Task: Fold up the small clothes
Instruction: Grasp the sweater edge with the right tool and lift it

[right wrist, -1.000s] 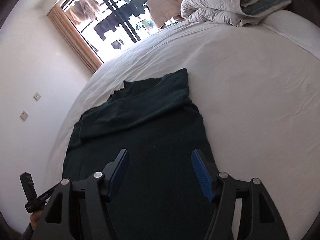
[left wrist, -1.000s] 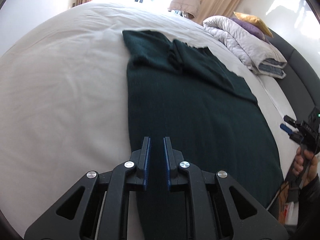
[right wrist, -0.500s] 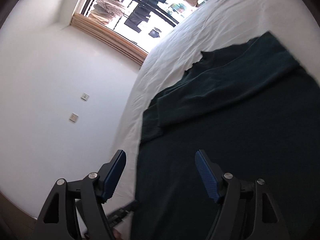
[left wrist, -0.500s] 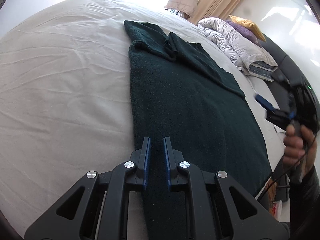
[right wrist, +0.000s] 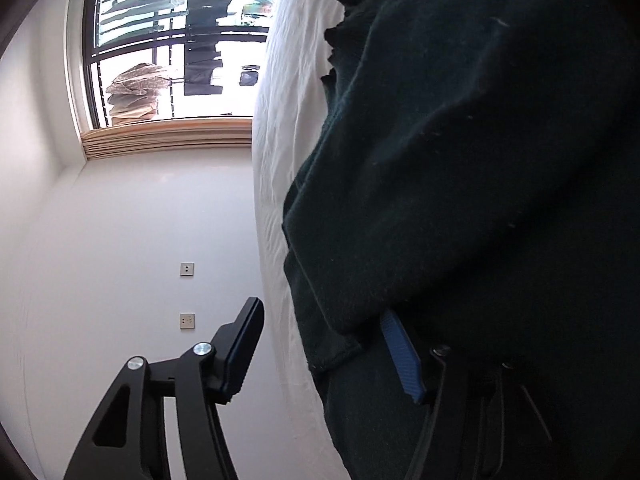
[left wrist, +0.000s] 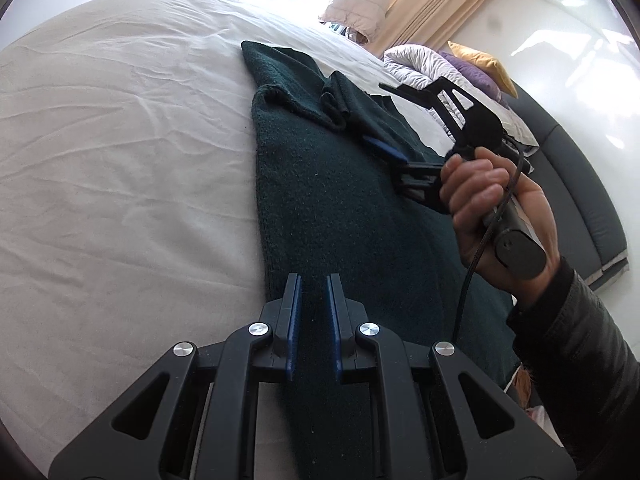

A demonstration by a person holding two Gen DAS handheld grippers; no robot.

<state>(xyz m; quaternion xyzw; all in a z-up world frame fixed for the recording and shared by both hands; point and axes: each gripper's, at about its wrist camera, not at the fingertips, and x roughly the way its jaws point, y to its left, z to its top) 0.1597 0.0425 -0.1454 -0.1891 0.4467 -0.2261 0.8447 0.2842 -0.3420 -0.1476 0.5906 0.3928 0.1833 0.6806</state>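
My dark green garment (left wrist: 344,208) lies flat on the white bed (left wrist: 120,160), sleeve already folded in. My left gripper (left wrist: 313,320) is nearly shut over the garment's near hem, gripping nothing I can see. My right gripper (right wrist: 320,344), jaws just narrowing, straddles the folded sleeve's edge. Step: seizing that edge. Next: pinch, then fold across.

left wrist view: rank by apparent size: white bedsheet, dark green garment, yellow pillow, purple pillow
1. white bedsheet
2. dark green garment
3/4. yellow pillow and purple pillow: both small, partly hidden, too alike to rank.
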